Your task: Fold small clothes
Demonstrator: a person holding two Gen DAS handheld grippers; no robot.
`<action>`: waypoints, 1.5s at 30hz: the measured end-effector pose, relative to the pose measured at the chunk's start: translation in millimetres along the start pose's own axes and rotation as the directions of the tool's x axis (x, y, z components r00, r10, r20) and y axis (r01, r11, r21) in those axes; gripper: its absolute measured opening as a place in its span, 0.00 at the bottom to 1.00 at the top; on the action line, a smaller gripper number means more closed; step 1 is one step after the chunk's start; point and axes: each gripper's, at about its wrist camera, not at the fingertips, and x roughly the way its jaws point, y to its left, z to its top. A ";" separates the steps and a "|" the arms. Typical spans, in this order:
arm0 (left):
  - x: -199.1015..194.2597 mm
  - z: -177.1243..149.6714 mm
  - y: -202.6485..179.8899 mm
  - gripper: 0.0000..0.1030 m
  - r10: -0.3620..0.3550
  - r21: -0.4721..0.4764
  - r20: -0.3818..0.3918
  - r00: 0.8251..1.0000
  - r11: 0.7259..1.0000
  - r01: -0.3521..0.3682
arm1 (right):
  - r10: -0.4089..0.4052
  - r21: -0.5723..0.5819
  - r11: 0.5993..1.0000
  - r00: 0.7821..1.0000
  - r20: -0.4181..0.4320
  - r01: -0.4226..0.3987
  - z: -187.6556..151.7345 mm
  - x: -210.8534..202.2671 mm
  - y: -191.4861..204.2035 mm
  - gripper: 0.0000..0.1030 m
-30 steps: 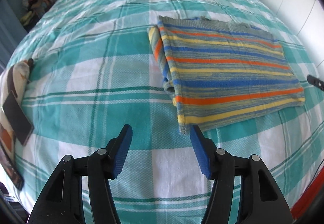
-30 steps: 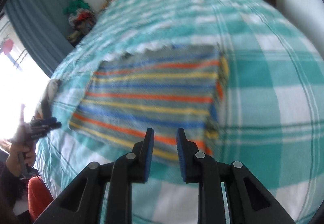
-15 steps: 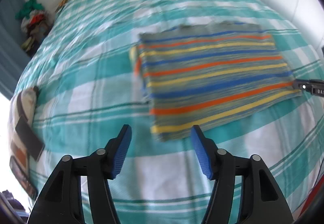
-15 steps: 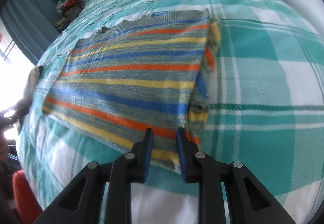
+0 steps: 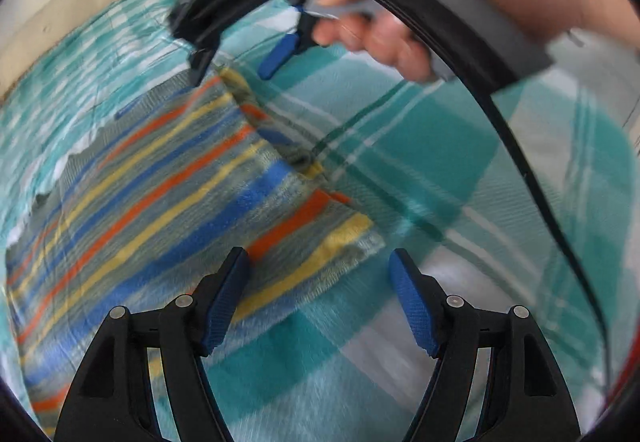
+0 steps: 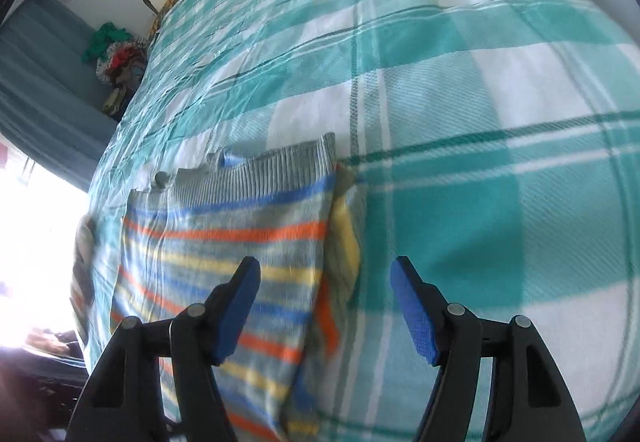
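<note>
A striped knit sweater (image 5: 160,194) in grey, blue, orange and yellow lies folded flat on the bed. My left gripper (image 5: 320,298) is open and empty, just above the sweater's near right corner. My right gripper (image 6: 326,306) is open and empty over the sweater's (image 6: 224,238) right folded edge near the collar end. In the left wrist view the right gripper (image 5: 236,54), held by a hand, hovers over the sweater's far corner.
The bed is covered by a teal and white checked blanket (image 6: 480,122). A cream headboard (image 5: 80,2) stands at the far end. A pile of coloured clothes (image 6: 116,54) sits beside the bed by a blue curtain (image 6: 36,74). A black cable (image 5: 520,162) hangs across the left wrist view.
Both grippers have swung round to the sweater's right side. The right gripper has opened from nearly shut and moved up towards the collar end. The left gripper is now at the lower right corner.
</note>
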 end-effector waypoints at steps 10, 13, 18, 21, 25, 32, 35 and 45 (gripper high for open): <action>-66.6 -22.9 80.1 0.09 -0.040 -0.415 0.206 0.978 0.901 0.125 | -0.012 -0.069 0.997 0.997 0.074 0.017 13.6 -1.6 52.0 0.09; -106.0 -56.9 126.0 0.09 0.010 -0.572 0.257 0.966 0.808 0.144 | 0.050 -0.148 0.988 0.994 0.095 -0.035 20.5 -11.0 108.4 0.09; -144.8 -125.3 189.7 0.09 0.120 -0.748 0.238 0.964 0.656 0.103 | 0.144 -0.276 0.954 0.988 0.062 -0.121 29.6 21.1 220.1 0.09; -146.2 -159.7 210.1 0.09 0.152 -0.801 0.192 0.970 0.594 0.066 | 0.165 -0.342 0.928 0.986 0.016 -0.150 25.3 59.5 281.7 0.09; -135.7 -196.7 226.6 0.11 0.159 -0.851 0.130 0.979 0.524 0.028 | 0.118 -0.431 0.894 0.992 -0.042 -0.125 7.1 117.3 336.5 0.09; -150.8 -223.6 230.2 0.50 0.139 -0.866 0.099 0.985 0.500 0.016 | 0.266 -0.360 0.891 0.961 -0.083 -0.277 -16.3 141.0 332.3 0.37; -161.8 -224.2 230.3 0.57 0.175 -0.861 0.125 0.977 0.509 0.019 | 0.236 -0.388 0.894 0.972 -0.015 -0.223 -26.8 103.5 311.2 0.37; -104.7 -221.7 271.7 0.23 0.074 -0.868 -0.022 0.997 0.494 -0.056 | 0.044 -0.508 0.854 0.990 -0.134 -0.107 -149.6 90.7 247.1 0.31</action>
